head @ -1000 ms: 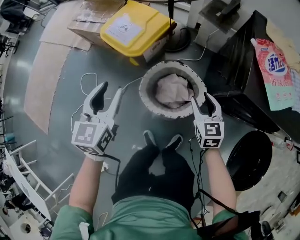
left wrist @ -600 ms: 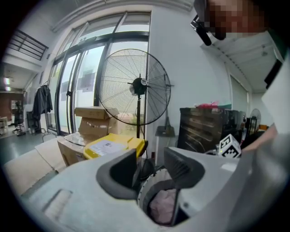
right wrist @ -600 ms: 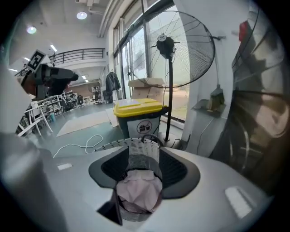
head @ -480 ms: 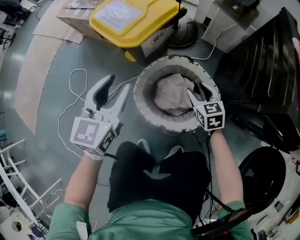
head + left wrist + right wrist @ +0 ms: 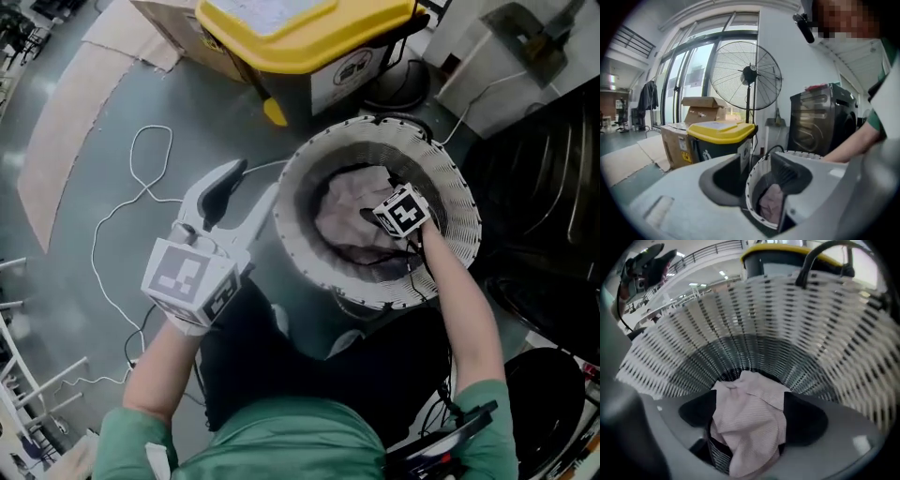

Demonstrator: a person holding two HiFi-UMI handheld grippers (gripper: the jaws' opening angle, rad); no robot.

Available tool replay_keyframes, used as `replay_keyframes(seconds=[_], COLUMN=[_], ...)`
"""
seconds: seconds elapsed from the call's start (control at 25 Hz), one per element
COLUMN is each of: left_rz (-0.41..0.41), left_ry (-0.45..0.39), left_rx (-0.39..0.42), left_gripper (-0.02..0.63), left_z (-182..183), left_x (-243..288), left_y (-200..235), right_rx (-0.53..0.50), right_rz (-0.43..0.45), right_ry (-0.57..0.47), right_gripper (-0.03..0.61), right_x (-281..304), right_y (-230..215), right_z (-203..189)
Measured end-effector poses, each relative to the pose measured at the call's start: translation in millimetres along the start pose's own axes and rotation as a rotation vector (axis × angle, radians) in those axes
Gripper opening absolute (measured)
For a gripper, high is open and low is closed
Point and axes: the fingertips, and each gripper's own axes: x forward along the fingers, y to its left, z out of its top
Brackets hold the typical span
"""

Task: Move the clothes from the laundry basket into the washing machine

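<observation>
**My right tool reaches into the laundry basket, released over the clothes**
My right tool [image 5: 750, 416] is inside the white laundry basket [image 5: 452, 187]. Its jaws have just been opening and stand wide apart, with a pale pink garment [image 5: 342, 211] lying loose between them on the basket's bottom. My left tool [image 5: 248, 186] hovers just outside the rim over the grey floor [image 5: 187, 103], released and empty.

On the grey floor [image 5: 187, 103]: white laundry basket [image 5: 450, 187] mid-scene; just beyond it, a yellow-lidded bin [image 5: 309, 23] beside a cardboard box [image 5: 173, 14]; flattened cardboard [image 5: 56, 141] far left; white cable [image 5: 133, 161] (in loose loops) left of the basket.
</observation>
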Motion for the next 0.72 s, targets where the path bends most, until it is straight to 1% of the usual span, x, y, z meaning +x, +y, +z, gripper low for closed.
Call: replay_keyframes(seconds=[0.04,0.12,0.24,0.36,0.44,0.6,0.72], left_rz=[0.02,0.06,0.08,0.101,0.119,0.161,0.167], left_ry=[-0.001,-0.008,-0.025,-0.039,-0.032,-0.013,-0.005], left_rx=[-0.006,-0.026,-0.021,-0.005,-0.003,-0.003,0.005], left_gripper=[0.202,0.202,0.202,0.202,0.202,0.202,0.202], left_z=[-5.3,-11.2,-15.8,-18.6,-22.5,-31.8,-41.1], left_x=[-0.6,-3.4,-12.9,-25.7,-33.5,-40.4,-38.7], left_y=[4.9,14.5,22.5,29.9,34.7,45.7,47.8], right_rx=[-0.027,-0.07,-0.162,-0.232,-0.259,-0.334,-0.338], right_rz=[0.011,0.036,0.072,0.055,0.064,0.107,0.125], right_ry=[0.032,0.099,0.236,0.395,0.457,0.509,0.554], right_gripper=[0.441,0.484,0.546,0.583,0.583,0.583,0.58], right_x=[15.9,45.1,84.1,112.0,132.4,174.2,191.6], right_y=[-3.0,-7.5,-8.7,-17.3,-17.0,-10.5,-2.9], right_z=[-4.0,-15.0,-44.4,-80.6,-98.3,-117.5,-133.8])
